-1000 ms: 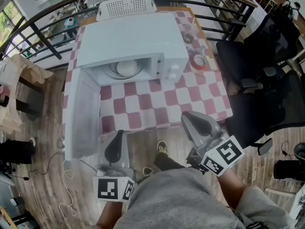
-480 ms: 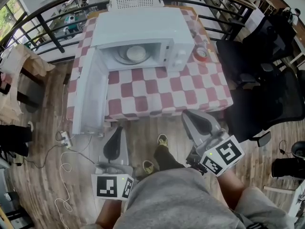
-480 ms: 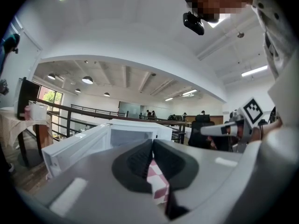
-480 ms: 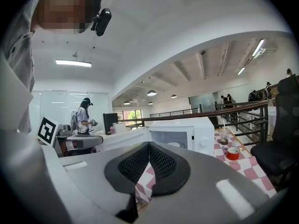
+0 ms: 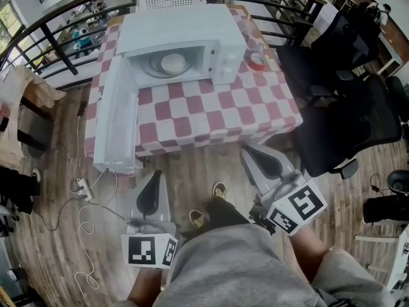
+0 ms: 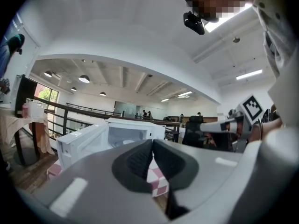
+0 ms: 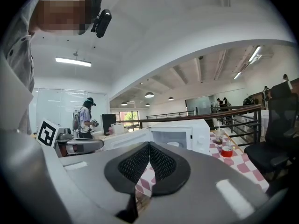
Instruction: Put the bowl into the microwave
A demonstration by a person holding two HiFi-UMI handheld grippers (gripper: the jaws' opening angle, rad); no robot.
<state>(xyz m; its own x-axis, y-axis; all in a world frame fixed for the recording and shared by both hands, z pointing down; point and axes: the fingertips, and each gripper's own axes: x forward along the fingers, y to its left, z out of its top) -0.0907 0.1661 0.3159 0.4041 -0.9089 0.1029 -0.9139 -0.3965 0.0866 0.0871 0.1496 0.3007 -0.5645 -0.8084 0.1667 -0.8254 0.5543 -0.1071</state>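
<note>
White bowl is sitting inside the open microwave, well ahead of both grippers. Left gripper and right gripper are resting fully closed, empty; the left is lying nearer the door.

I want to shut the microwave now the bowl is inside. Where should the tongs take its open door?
Take the door at its free end, nearest you, coming from its outer left face. It stands swung out past the table edge, hinged at the microwave's left front, so that end likely gives most leverage.
</note>
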